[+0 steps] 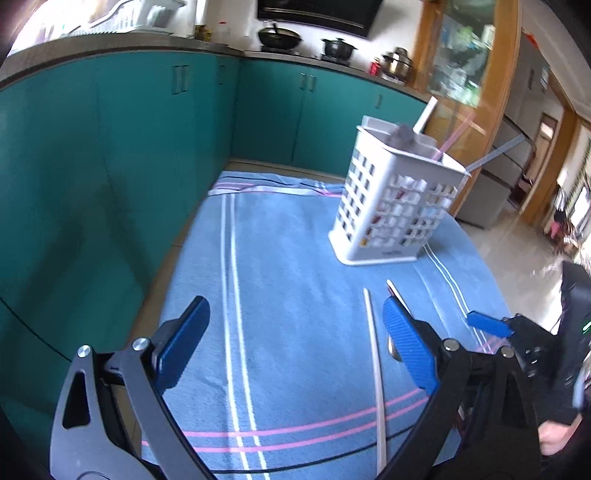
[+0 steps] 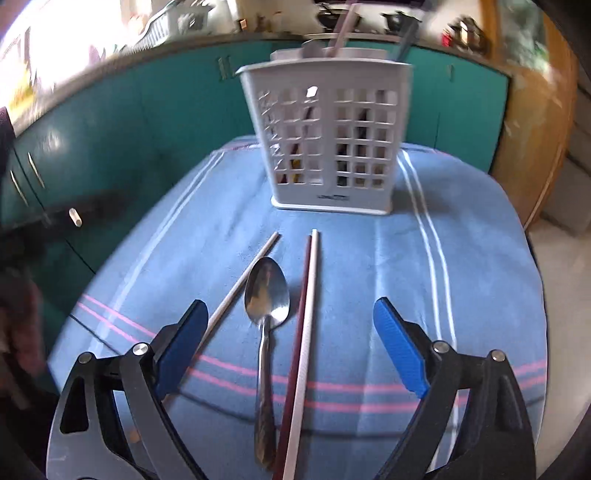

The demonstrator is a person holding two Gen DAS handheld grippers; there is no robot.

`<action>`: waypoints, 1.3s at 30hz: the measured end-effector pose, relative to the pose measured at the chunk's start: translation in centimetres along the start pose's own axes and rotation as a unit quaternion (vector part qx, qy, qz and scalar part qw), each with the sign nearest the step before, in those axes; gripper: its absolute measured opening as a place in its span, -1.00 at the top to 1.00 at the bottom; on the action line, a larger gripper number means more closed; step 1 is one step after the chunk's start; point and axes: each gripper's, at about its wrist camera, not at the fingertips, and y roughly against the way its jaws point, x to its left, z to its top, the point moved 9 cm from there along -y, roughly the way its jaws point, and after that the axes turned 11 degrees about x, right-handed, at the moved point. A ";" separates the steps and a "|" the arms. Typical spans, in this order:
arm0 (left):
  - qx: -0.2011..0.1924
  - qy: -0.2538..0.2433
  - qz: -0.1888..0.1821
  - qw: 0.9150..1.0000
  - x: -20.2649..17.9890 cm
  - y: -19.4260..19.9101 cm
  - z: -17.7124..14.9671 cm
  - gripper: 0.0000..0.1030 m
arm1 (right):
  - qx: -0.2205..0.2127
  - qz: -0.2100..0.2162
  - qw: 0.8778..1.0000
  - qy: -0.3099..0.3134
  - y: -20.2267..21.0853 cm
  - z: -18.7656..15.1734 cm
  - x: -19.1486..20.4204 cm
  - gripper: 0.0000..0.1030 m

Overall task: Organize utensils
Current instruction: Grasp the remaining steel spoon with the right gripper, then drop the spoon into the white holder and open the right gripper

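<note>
A white slotted utensil holder (image 2: 328, 147) stands upright on the blue striped cloth (image 2: 461, 258), with several utensils standing in it; it also shows in the left wrist view (image 1: 391, 203). In front of it lie a metal spoon (image 2: 266, 295), a white chopstick (image 2: 240, 288) to its left, and a dark red and a white chopstick (image 2: 304, 332) side by side to its right. My right gripper (image 2: 291, 347) is open above the spoon. My left gripper (image 1: 295, 339) is open and empty over the cloth, with a white chopstick (image 1: 375, 365) beside its right finger.
Teal kitchen cabinets (image 1: 129, 147) run along the far and left sides of the table, with pots on the counter above (image 1: 279, 35). A wooden door frame (image 1: 476, 74) stands at the right. The right gripper's blue finger (image 1: 487, 323) shows in the left wrist view.
</note>
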 end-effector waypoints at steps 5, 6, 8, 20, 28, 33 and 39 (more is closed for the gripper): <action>0.002 0.020 0.004 1.000 1.8 -0.2 0.7 -0.81 | 0.048 -0.011 0.992 0.115 -3.1 2.4 1.9 -0.43; 0.003 0.023 0.004 1.000 2.0 -0.2 0.7 -0.81 | 0.055 -0.011 0.990 0.126 -3.4 3.1 2.0 -0.33; 0.004 0.024 0.003 1.000 2.2 -0.2 0.8 -0.81 | 0.086 0.010 0.986 0.140 -4.5 3.4 1.4 -0.16; 0.012 0.021 -0.002 1.000 2.0 -0.6 0.9 -0.81 | 0.152 0.109 0.967 0.171 -6.9 3.7 2.1 0.51; 0.015 0.020 -0.006 1.000 1.9 -0.7 0.8 -0.81 | 0.144 0.147 0.968 0.140 -3.4 3.0 3.0 0.96; 0.015 0.017 -0.012 1.000 1.4 -0.5 0.7 -0.81 | 0.065 0.109 0.982 0.141 3.9 4.5 2.7 0.96; 0.017 0.013 -0.020 1.000 0.5 -0.6 0.3 -0.81 | -0.126 -0.016 0.987 0.097 15.3 12.0 -0.8 0.96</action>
